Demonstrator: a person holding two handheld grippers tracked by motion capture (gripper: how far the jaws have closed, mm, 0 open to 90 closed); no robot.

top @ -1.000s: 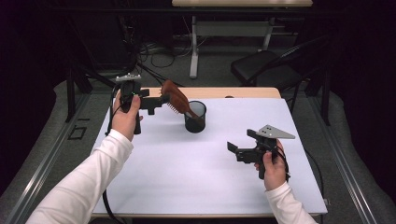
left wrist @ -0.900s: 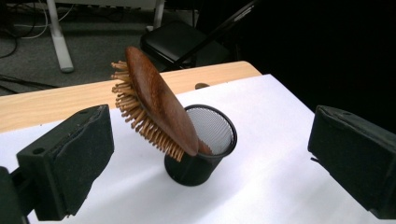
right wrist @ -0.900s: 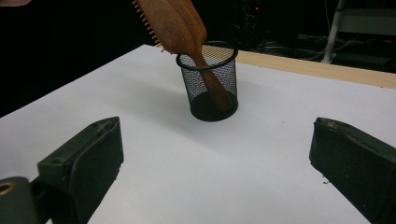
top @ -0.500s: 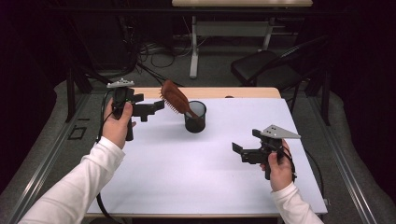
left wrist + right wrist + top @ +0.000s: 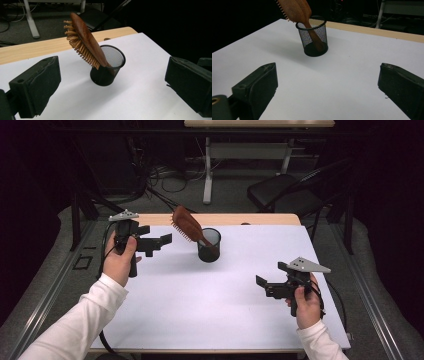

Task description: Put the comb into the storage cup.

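Hairbrush: handle down in the mesh cup, head leaning out over its rim.
Left gripper: beside the cup, jaws spread, empty.
Right gripper: well apart from the cup, jaws spread, empty.
Risk: nudging the top-heavy brush likely tips the light cup.

A black chair and a white desk frame stand on the floor, well beyond both grippers' reach.

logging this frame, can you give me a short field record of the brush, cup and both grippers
hairbrush: wooden, handle down in the cup, head leaning out over the rim
cup: black mesh, upright on the white table
left gripper: jaws open, empty, beside the brush, apart from it
right gripper: jaws open, empty, away from the cup
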